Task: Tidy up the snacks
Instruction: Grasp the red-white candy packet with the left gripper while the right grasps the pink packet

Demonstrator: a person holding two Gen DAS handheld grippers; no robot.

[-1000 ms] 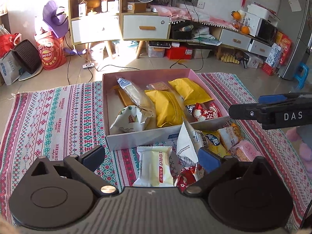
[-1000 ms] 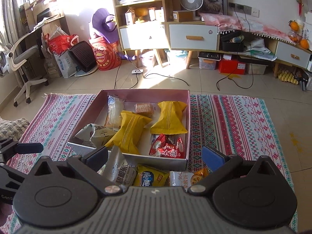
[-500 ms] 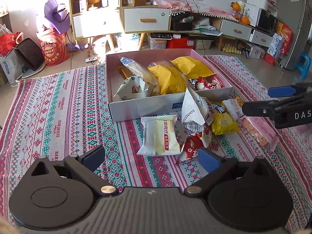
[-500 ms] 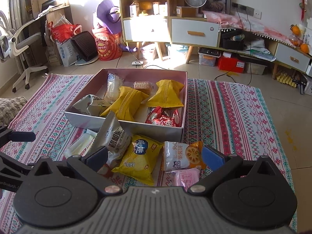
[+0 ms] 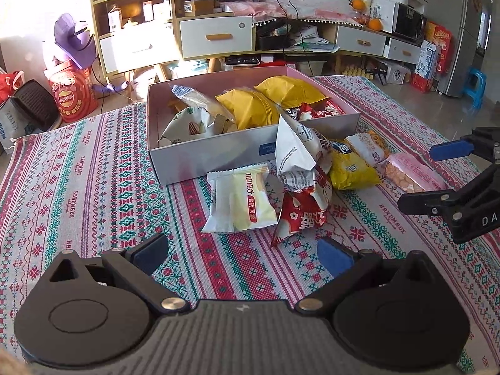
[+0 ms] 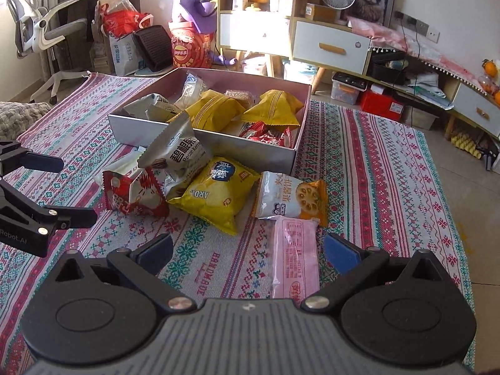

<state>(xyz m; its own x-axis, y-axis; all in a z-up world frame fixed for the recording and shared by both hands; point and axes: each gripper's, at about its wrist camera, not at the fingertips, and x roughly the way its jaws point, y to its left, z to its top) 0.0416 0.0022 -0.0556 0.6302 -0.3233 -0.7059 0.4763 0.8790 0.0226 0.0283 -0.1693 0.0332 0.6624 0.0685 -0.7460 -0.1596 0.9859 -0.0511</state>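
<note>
A pink box (image 5: pixel 218 156) (image 6: pixel 250 151) on the patterned cloth holds several snack packs, two of them yellow. Loose packs lie in front of it: a pale yellow-white pack (image 5: pixel 242 201), a red pack (image 5: pixel 301 217) (image 6: pixel 134 197), a silver pack (image 5: pixel 293 153) (image 6: pixel 178 153), a yellow chips bag (image 5: pixel 351 168) (image 6: pixel 215 197), an orange-white biscuit pack (image 6: pixel 290 198) and a pink pack (image 5: pixel 409 176) (image 6: pixel 293 256). My left gripper (image 5: pixel 243 254) is open and empty, just short of the pale pack. My right gripper (image 6: pixel 248 251) is open and empty, with the pink pack lying between its fingers.
The striped cloth (image 5: pixel 78 187) covers the floor under everything. Behind the box stand a shelf unit (image 5: pixel 134 22), white drawers (image 5: pixel 215 36) and a red bag (image 5: pixel 73 90). An office chair (image 6: pixel 40 31) stands at the far left in the right wrist view.
Both grippers have pulled back and dropped lower, so the loose packs in front of the box now show fully. Both stay open and empty.
</note>
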